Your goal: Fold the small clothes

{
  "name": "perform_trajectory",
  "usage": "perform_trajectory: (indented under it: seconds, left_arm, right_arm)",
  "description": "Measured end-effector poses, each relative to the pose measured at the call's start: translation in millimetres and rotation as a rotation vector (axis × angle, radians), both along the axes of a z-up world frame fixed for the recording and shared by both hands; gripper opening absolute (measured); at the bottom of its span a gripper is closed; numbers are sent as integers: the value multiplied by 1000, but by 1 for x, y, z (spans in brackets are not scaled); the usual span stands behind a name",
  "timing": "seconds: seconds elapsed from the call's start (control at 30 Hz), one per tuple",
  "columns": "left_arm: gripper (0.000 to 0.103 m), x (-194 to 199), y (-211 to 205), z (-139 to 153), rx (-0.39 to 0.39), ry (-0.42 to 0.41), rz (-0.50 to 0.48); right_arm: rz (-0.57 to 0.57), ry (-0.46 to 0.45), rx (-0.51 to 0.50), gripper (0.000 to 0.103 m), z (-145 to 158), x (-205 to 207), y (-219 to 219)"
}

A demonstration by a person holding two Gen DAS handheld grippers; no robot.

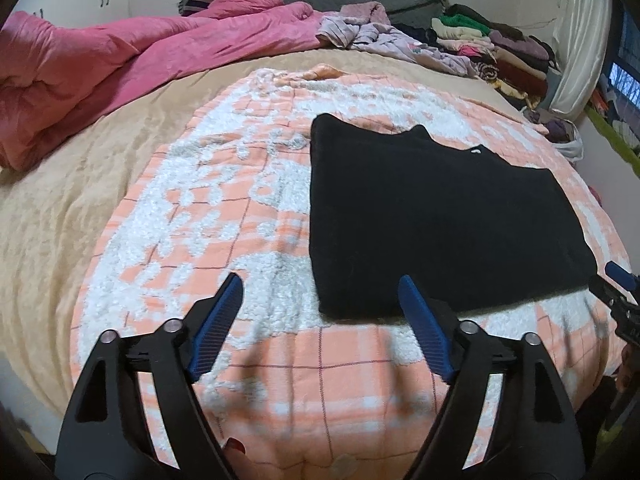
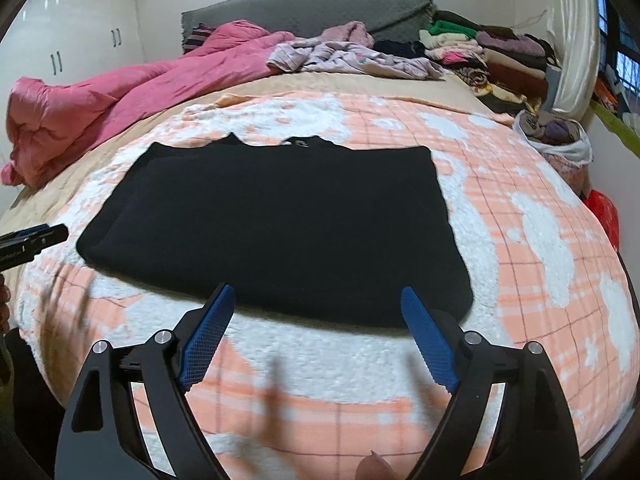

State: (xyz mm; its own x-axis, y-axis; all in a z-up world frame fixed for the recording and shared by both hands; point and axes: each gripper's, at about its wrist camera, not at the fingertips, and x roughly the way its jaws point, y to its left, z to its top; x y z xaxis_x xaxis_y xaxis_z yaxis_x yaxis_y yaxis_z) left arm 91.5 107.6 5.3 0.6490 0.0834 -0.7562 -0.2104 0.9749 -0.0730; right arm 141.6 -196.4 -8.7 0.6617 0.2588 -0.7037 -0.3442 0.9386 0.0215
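Observation:
A black garment [image 1: 432, 216] lies flat, folded into a rough rectangle, on the peach and white plaid blanket [image 1: 224, 208]. It also shows in the right wrist view [image 2: 280, 224]. My left gripper [image 1: 320, 284] is open and empty, hovering above the blanket at the garment's near left corner. My right gripper [image 2: 318, 294] is open and empty, above the garment's near edge. The right gripper's tip shows at the right edge of the left wrist view [image 1: 616, 280]. The left gripper's tip shows at the left edge of the right wrist view [image 2: 36, 238].
A pink quilt [image 2: 100, 100] is bunched at the bed's far left. Loose lilac clothes [image 2: 352, 58] and a stack of folded clothes [image 2: 500, 56] lie by the grey headboard [image 2: 320, 8]. A bag of clothes [image 2: 556, 136] sits at the bed's right side.

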Motion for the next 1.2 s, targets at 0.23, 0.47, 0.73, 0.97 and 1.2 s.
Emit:
perform_trajectory:
  seconds: [0.23, 0.47, 0.73, 0.97, 1.2]
  left_arm:
    - [83, -4, 7, 7, 1, -19, 15]
    - [90, -5, 14, 10, 6, -28, 37]
    - [93, -6, 23, 10, 8, -33, 65]
    - [93, -1, 32, 8, 4, -29, 86]
    - [93, 7, 37, 1, -2, -7, 98]
  right_arm:
    - [65, -26, -21, 89, 5, -10, 27]
    - [132, -52, -28, 93, 10, -21, 55]
    - [200, -61, -39, 95, 9, -28, 88]
    - [257, -67, -63, 96, 5, -34, 117]
    - [308, -86, -95, 96, 1, -36, 144]
